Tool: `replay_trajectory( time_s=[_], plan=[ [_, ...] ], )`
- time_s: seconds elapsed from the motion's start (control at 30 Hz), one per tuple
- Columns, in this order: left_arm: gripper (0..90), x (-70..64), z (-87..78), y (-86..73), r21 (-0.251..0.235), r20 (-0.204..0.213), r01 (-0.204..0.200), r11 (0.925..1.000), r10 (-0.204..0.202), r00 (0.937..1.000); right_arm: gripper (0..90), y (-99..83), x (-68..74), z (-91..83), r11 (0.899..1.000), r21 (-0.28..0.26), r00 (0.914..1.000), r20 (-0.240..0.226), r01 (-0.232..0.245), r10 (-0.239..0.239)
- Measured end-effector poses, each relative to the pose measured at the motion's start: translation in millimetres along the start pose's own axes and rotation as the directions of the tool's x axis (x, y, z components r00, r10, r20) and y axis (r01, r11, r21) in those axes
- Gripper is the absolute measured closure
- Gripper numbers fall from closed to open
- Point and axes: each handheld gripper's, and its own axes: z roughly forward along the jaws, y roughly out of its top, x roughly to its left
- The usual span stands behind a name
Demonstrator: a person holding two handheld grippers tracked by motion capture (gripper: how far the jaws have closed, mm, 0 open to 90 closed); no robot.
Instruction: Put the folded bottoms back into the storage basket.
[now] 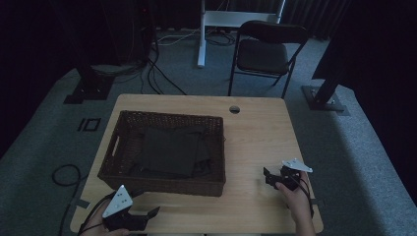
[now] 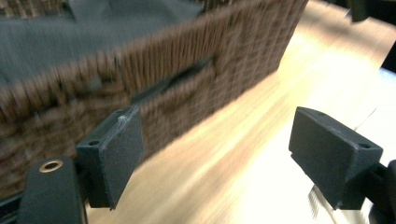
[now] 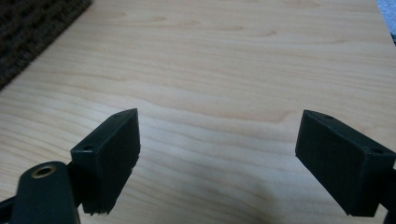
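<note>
A brown wicker basket (image 1: 214, 147) sits on the left half of the wooden table (image 1: 260, 132), with a folded dark cloth (image 1: 169, 151) lying inside it. My left gripper (image 1: 146, 209) is at the table's front left corner, just in front of the basket, open and holding nothing. In the left gripper view the basket's side wall (image 2: 196, 70) with its handle slot is close ahead of the open left gripper (image 2: 219, 135), and the cloth (image 2: 70, 32) shows over the rim. My right gripper (image 1: 269, 178) hovers open over bare wood at the front right, empty (image 3: 219, 144).
A small round hole (image 1: 234, 109) is in the table near its far edge. Behind the table stands a black folding chair (image 1: 268, 49). Black stand bases (image 1: 88, 91) and cables (image 1: 66, 174) lie on the grey carpet. A corner of the basket (image 3: 28, 28) shows in the right gripper view.
</note>
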Motion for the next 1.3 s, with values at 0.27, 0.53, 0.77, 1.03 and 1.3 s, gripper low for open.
replay_trajectory(
  time_s=[0.27, 0.53, 0.77, 1.03, 1.3],
  plan=[
    [18.3, 15.1, 17.9, -23.3, 0.087, -0.001, 0.039, 0.9954, -0.039, 0.9993, 13.6, -9.4, -4.9, 3.1, 1.000, 0.023, 0.9998, 0.019, -0.007, 0.007],
    [18.3, 25.6, 23.8, -34.4, 0.164, -0.078, 0.032, 0.9860, -0.019, 0.9968, 13.7, -15.2, -8.4, 5.9, 0.999, 0.044, 0.9996, 0.024, -0.015, 0.014],
    [18.3, 27.4, 31.6, -39.4, 0.217, -0.097, 0.010, 0.9762, 0.011, 0.9953, 14.8, -15.9, -4.3, 8.6, 0.994, 0.105, 0.9995, 0.008, 0.028, -0.029],
    [17.8, 25.8, 40.1, -40.5, 0.223, -0.090, 0.007, 0.9747, 0.013, 0.9959, 14.6, -15.7, -4.5, 8.9, 0.994, 0.105, 0.9997, 0.010, 0.023, -0.024],
    [16.8, 26.8, 44.2, -42.3, 0.183, -0.111, 0.023, 0.9829, -0.002, 0.9938, 14.3, -15.5, -4.5, 9.3, 0.994, 0.105, 0.9997, 0.014, 0.020, -0.022]
  ],
)
